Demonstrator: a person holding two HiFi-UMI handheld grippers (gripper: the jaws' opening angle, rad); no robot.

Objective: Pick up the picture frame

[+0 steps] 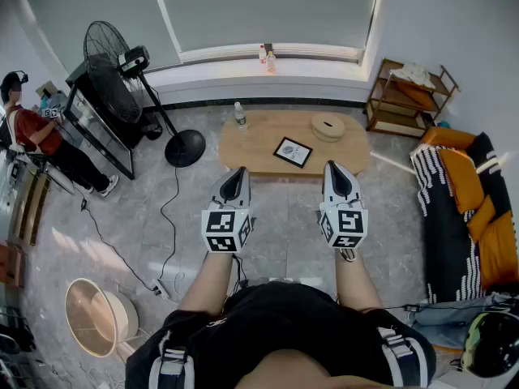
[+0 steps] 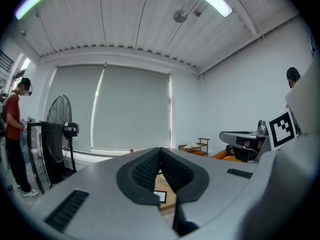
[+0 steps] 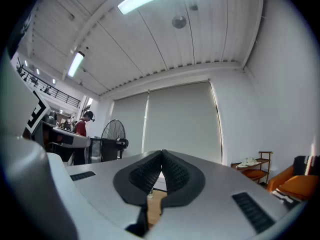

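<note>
A small black picture frame (image 1: 293, 151) lies flat on the low oval wooden table (image 1: 251, 140), right of its middle. In the left gripper view a corner of the frame (image 2: 160, 196) peeks out below the closed tips. My left gripper (image 1: 235, 175) is held level in front of the table's near edge, shut and empty. My right gripper (image 1: 334, 170) hovers beside it at the same height, shut with nothing between its pads. Both grippers are well short of the frame. In the right gripper view only a strip of the table (image 3: 155, 204) shows under the gripper (image 3: 162, 155).
A water bottle (image 1: 240, 116) stands at the table's left end and a round wooden box (image 1: 328, 126) at its right. A pedestal fan (image 1: 122, 79) and its floor cable are at left, a person (image 1: 32, 128) far left, a sofa (image 1: 466, 209) right, a shelf (image 1: 405, 96) back right.
</note>
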